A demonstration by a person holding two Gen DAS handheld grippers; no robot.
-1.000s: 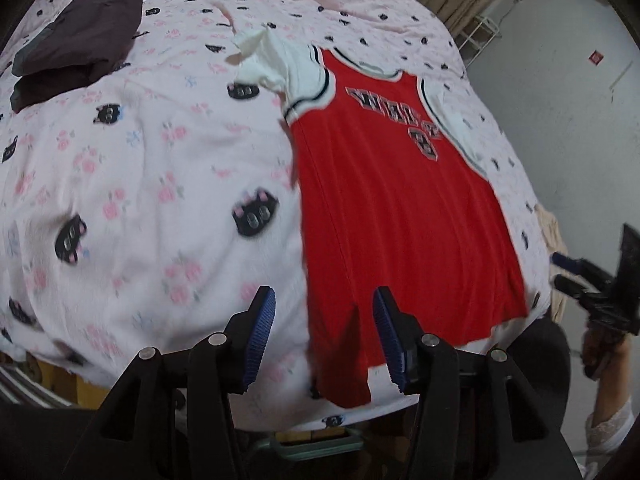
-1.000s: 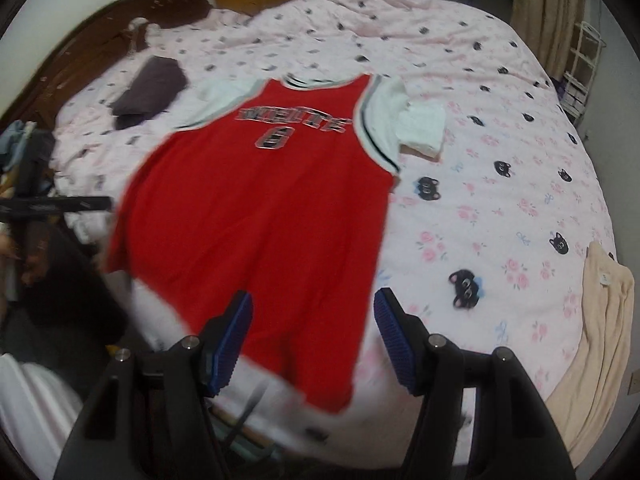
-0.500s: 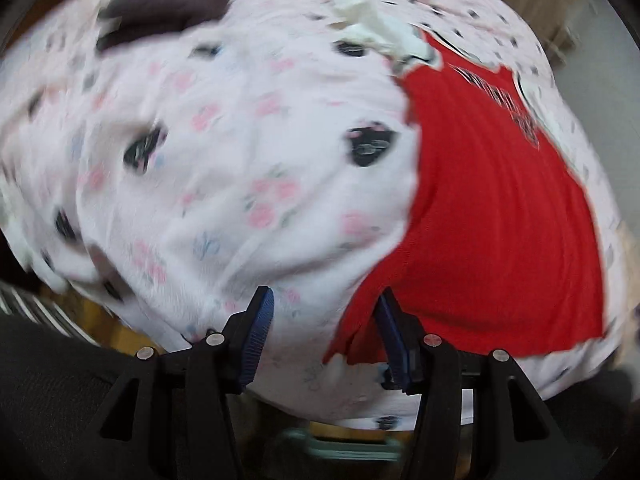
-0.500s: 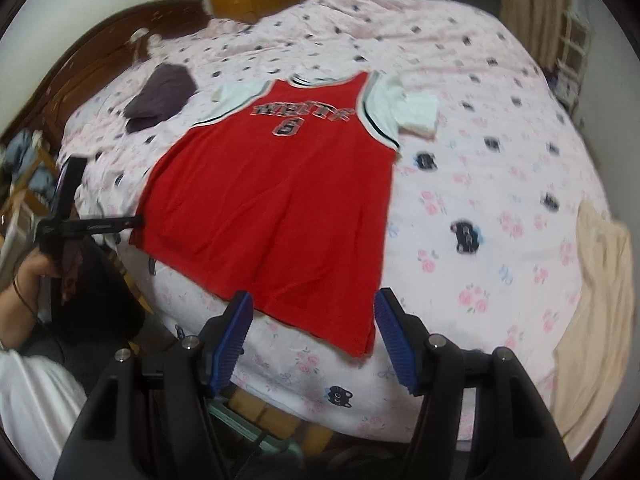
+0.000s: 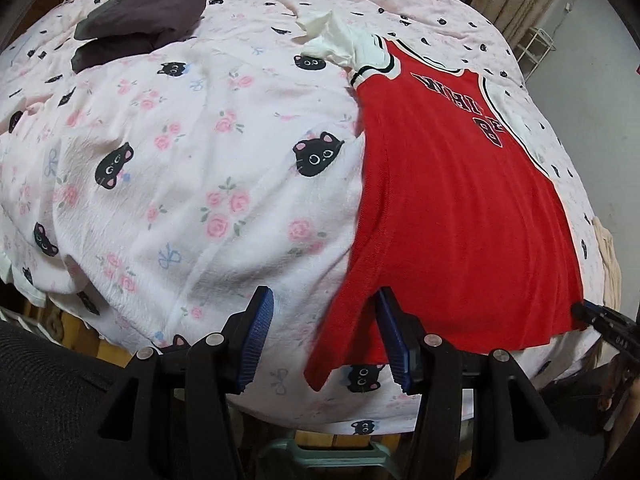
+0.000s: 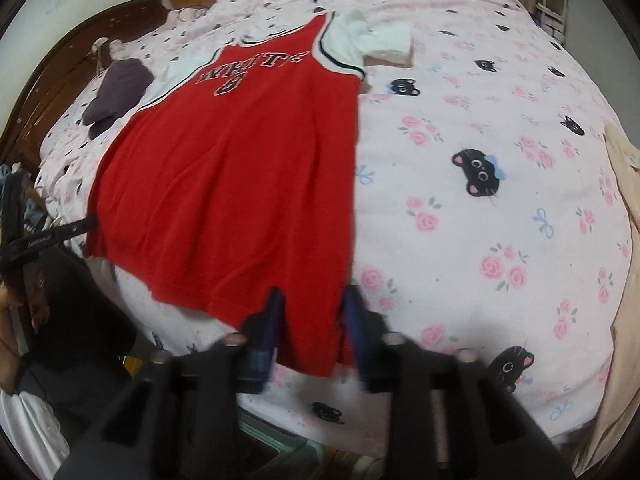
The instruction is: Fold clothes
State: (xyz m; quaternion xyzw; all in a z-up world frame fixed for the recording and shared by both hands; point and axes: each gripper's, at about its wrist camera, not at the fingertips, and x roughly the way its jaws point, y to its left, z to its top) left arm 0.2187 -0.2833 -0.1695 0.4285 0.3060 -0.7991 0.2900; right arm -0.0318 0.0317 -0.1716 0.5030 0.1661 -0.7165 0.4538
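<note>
Grippers low at jersey (image 5: 460, 208) hem corners: left gripper (image 5: 326, 338) wide, right gripper (image 6: 314, 330) narrower, unclamped.

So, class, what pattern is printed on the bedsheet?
Black cat faces, pink roses and blue bows on the pale pink bedsheet; clearest in the left wrist view.

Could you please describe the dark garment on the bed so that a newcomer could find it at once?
On the pink cat-print bedspread, look past the flat red basketball jersey toward the headboard end. There lies a crumpled dark grey-brown garment, the only dark, plain, bunched-up piece.
</note>
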